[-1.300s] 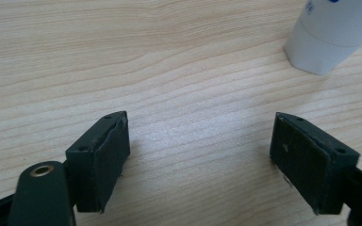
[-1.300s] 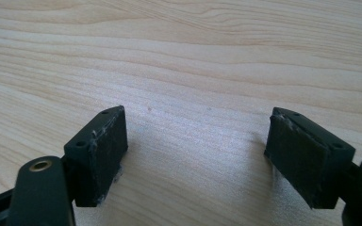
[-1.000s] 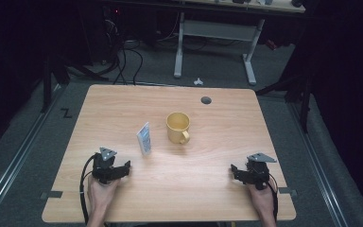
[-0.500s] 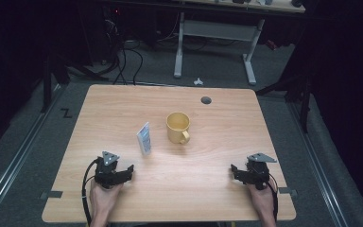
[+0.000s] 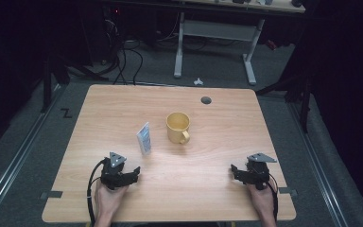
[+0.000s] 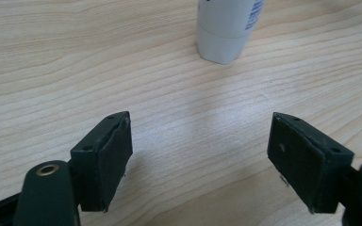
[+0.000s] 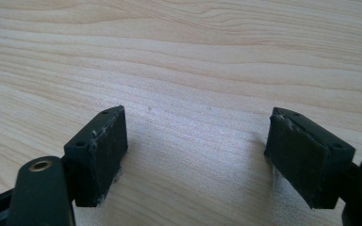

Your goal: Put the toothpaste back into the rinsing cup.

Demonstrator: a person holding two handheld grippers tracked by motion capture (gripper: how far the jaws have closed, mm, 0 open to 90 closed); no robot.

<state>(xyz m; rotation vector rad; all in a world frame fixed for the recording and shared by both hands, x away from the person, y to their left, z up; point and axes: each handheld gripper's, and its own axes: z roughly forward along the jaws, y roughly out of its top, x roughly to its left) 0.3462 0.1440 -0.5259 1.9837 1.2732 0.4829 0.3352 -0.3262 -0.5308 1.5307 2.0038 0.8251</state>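
Left gripper (image 5: 131,173) has swung right and eased slightly forward, toward the white blue-printed tube (image 5: 144,138) standing mid-table (just left of the yellow ceramic mug (image 5: 178,127)). Jaws wide apart, empty. Right gripper (image 5: 236,171) likewise agape, resting on the light wooden table (image 5: 123,104).

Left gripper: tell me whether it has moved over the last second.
Yes. The left gripper has swung its open jaws rightward and slid slightly toward the table's near edge, judged against the standing white tube.

A lab or workshop: a bare wooden counter (image 5: 123,113) stands on grey carpet, with loose cables (image 5: 123,61) and a height-adjustable desk frame (image 5: 215,42) in the dark background.
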